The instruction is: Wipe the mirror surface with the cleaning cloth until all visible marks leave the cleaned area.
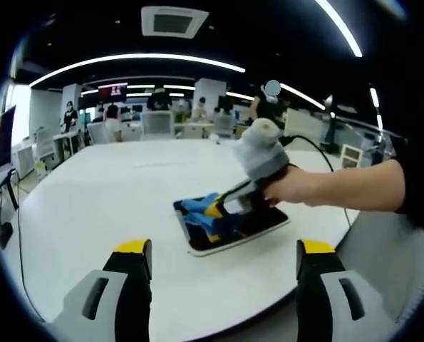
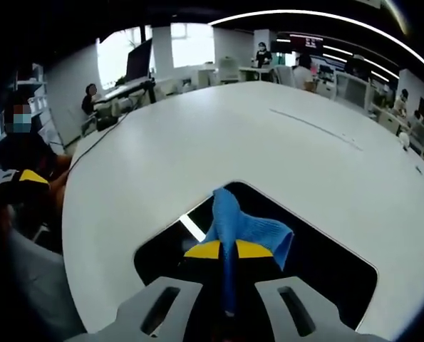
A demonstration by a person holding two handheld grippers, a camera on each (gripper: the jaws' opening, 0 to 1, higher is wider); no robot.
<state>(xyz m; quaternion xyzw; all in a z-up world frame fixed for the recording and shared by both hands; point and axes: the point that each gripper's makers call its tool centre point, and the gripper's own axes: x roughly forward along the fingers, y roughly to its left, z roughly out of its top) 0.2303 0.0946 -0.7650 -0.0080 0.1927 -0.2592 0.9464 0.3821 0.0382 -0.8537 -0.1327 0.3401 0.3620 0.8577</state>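
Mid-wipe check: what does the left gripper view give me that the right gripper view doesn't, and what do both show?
Left gripper view: the left gripper open and empty above the white table, and, from the side, the person's hand holding the right gripper down on the mirror.

Right gripper view: close up, the gripper shut on the blue cloth, the mirror's dark glass reflecting a ceiling light, and a seated person at the table's far edge.

Both: mirror lying flat on the table, cloth on it, office behind.

Bright ceiling strip lights [image 1: 140, 58], fisheye bending at edges, perhaps slight softness in the distance.
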